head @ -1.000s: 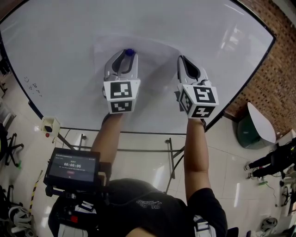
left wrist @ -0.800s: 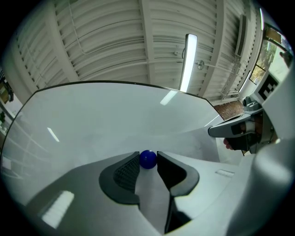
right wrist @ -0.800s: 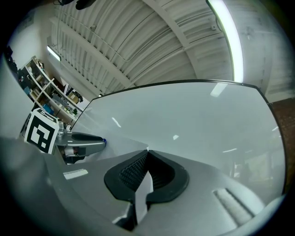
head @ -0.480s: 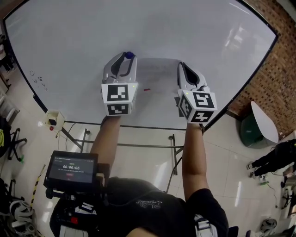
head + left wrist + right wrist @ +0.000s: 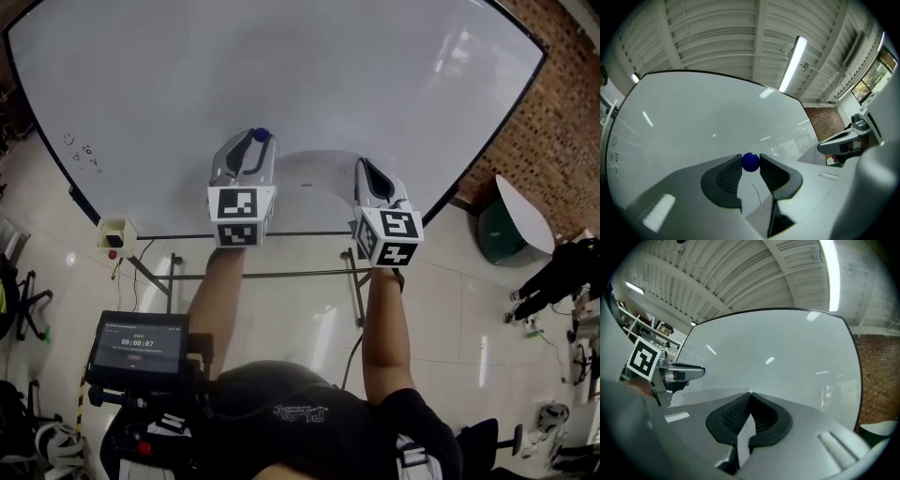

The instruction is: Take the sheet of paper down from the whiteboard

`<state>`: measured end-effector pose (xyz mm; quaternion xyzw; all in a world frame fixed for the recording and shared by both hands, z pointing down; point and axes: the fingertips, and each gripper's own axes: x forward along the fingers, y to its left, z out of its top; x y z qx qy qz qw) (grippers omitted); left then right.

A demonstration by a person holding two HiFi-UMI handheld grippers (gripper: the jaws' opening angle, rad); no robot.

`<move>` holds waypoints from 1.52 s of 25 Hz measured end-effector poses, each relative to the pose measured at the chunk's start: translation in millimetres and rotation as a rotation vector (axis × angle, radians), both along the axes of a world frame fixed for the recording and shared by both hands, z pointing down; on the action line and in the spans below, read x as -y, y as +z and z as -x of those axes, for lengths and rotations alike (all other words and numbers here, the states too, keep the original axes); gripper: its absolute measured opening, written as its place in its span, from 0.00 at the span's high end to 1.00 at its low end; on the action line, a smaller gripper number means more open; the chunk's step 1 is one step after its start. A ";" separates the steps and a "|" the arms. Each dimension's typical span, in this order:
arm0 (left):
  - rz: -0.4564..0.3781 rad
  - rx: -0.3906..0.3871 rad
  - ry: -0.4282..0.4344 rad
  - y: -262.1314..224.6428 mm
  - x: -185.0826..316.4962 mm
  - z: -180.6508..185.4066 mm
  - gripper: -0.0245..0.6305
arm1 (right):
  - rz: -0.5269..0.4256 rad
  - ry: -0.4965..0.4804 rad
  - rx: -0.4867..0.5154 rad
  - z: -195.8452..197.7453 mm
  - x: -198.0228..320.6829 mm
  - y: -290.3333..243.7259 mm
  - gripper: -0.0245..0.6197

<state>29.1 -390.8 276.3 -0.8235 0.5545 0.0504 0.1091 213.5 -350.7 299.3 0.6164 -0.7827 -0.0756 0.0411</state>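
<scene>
The whiteboard fills the upper head view. My left gripper is shut on a small blue round magnet, and in the left gripper view that magnet sits pinched between the jaw tips. To its right, my right gripper is shut on the sheet of paper, which curves between the two grippers in front of the board's lower part. The right gripper view has the sheet's thin white edge clamped between the closed pads. Both grippers point at the board.
Small pen marks sit at the board's left edge. A small box hangs on the stand at lower left. A brick wall, a green bin with a white lid and a standing person are on the right.
Both grippers have come down and back from the board's middle toward its lower edge. The blue magnet went with the left one, and the sheet came away with the right.
</scene>
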 end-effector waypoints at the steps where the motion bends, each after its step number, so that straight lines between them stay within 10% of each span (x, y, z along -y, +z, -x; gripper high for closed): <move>1: 0.005 -0.001 0.013 2.6 -10.6 9.4 0.78 | 0.004 0.025 0.006 7.1 -11.9 5.4 0.94; 19: 0.156 0.049 0.247 98.5 -163.7 48.3 0.78 | 0.097 0.279 0.119 65.6 -190.0 99.7 0.94; 38: 0.181 0.012 0.220 106.0 -168.5 32.5 0.78 | 0.075 0.268 0.103 62.9 -192.2 94.8 0.94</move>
